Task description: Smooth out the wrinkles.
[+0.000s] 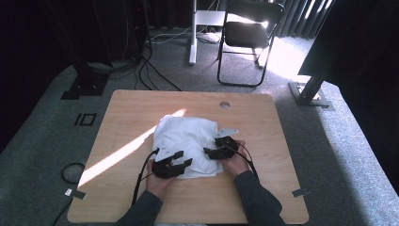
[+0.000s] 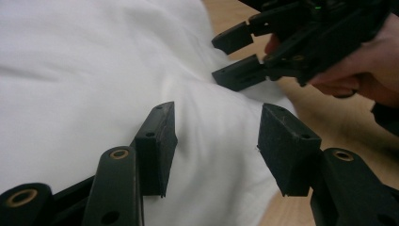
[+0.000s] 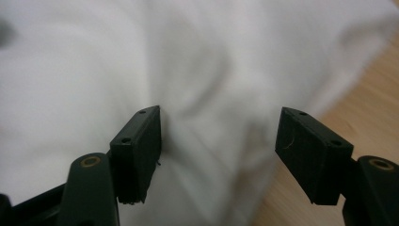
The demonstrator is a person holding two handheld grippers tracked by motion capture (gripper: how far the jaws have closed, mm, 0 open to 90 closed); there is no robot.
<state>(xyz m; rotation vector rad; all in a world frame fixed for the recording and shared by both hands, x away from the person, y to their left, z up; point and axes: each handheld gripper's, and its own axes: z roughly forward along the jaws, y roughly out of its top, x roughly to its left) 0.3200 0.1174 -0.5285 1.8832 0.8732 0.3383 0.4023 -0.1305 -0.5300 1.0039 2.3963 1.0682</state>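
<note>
Wooden surface (image 1: 131, 113) carries white cloth (image 1: 186, 136) bunched at centre, near edge toward person; left gripper (image 1: 181, 161) and right gripper (image 1: 210, 151) both at that edge, fingers released, cloth lying between, ungrasped

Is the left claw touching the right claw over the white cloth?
Apart. The left gripper view shows white cloth between the left claw and the right claw beyond.

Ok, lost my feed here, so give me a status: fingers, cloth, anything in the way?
Left gripper open, fingers over the white cloth. Right gripper open, over the cloth's near edge. Cloth bunched mid-table. Nothing in the way.
</note>
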